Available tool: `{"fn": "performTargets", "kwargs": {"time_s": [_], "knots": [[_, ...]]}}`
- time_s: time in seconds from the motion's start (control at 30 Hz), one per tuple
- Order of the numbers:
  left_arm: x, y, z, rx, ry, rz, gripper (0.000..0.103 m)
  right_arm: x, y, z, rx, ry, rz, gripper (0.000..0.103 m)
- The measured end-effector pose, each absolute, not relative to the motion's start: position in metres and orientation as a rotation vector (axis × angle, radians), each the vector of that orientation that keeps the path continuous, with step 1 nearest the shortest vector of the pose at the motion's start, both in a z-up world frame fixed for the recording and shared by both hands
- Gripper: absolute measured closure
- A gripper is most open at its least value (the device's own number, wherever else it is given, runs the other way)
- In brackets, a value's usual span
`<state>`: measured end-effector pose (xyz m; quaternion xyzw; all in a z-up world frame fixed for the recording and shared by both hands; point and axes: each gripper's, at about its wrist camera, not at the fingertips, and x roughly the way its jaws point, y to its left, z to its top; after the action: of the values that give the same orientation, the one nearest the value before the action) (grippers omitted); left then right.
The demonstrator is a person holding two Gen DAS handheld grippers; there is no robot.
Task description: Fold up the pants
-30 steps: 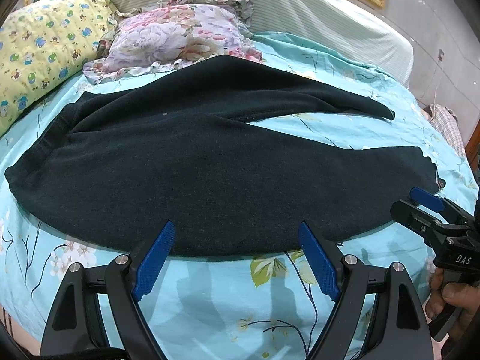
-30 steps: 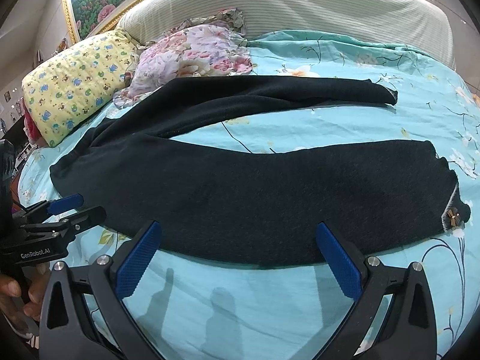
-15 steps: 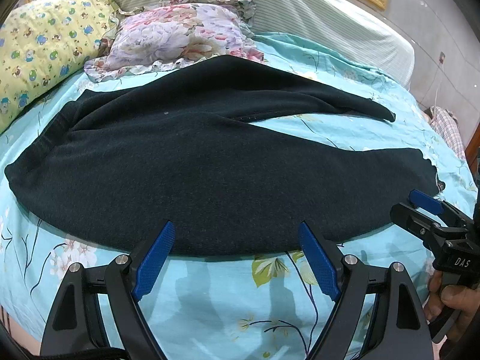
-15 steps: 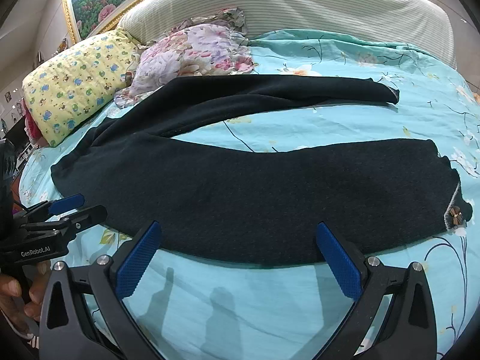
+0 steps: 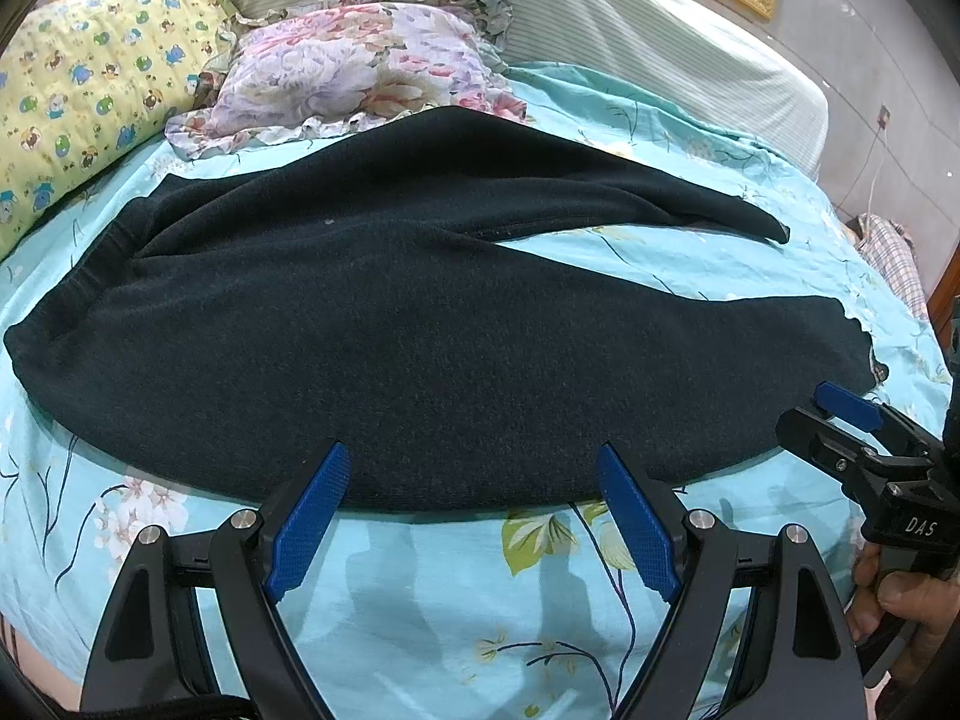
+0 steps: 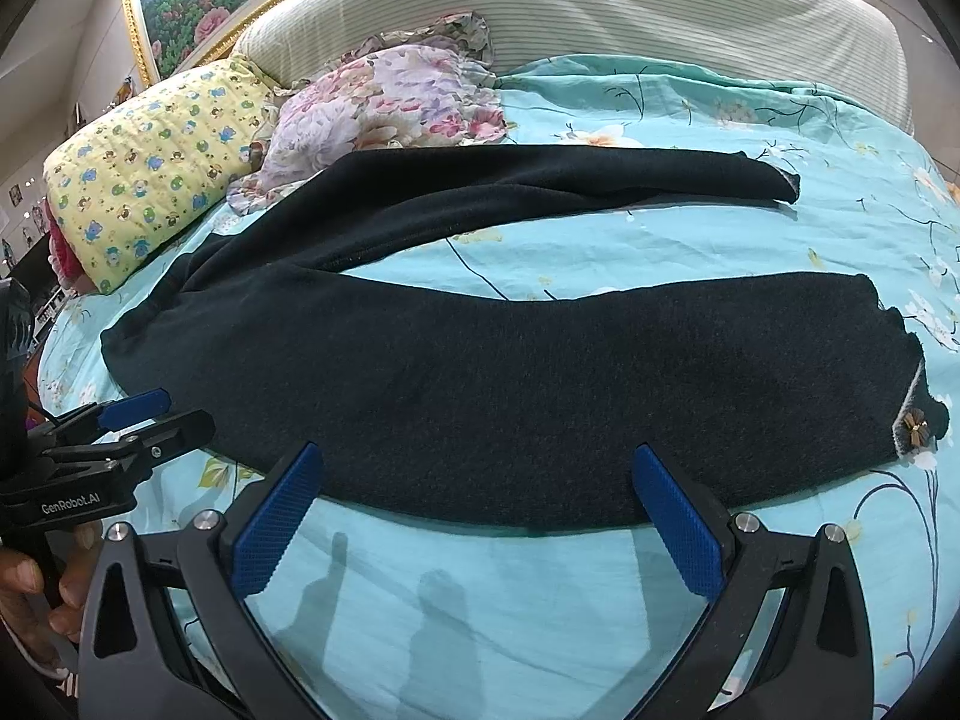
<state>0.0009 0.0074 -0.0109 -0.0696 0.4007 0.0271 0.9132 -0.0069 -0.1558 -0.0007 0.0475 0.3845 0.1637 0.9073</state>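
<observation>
Dark navy pants (image 5: 420, 348) lie spread flat on the bed, waistband at the left, the two legs splayed apart to the right (image 6: 540, 378). The near leg's cuff carries a small flower ornament (image 6: 916, 427). My left gripper (image 5: 474, 480) is open and empty, hovering just above the near edge of the pants. My right gripper (image 6: 480, 480) is open and empty too, over the near leg's front edge. Each gripper shows in the other's view: the right one at the cuff end (image 5: 840, 420), the left one near the waistband end (image 6: 144, 414).
The bed has a turquoise floral sheet (image 5: 480, 612). A yellow cartoon pillow (image 5: 78, 102) and a pink floral pillow (image 5: 360, 72) lie at the back left against a striped headboard (image 6: 600, 6). A plaid cloth (image 5: 894, 258) lies past the bed's right edge.
Both grippers have crept slightly nearer the pants' front edge. The pants have not moved and both grippers stay open.
</observation>
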Motion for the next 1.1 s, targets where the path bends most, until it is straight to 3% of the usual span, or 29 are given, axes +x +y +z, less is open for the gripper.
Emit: {"fn": "performTargets", "kwargs": {"time_s": [1.1], "knots": [[0.0064, 0.0094, -0.0118, -0.168, 0.837, 0.023, 0.018, -0.0036, -0.1578, -0.0005, 0.133, 0.813, 0.34, 0.0]]}}
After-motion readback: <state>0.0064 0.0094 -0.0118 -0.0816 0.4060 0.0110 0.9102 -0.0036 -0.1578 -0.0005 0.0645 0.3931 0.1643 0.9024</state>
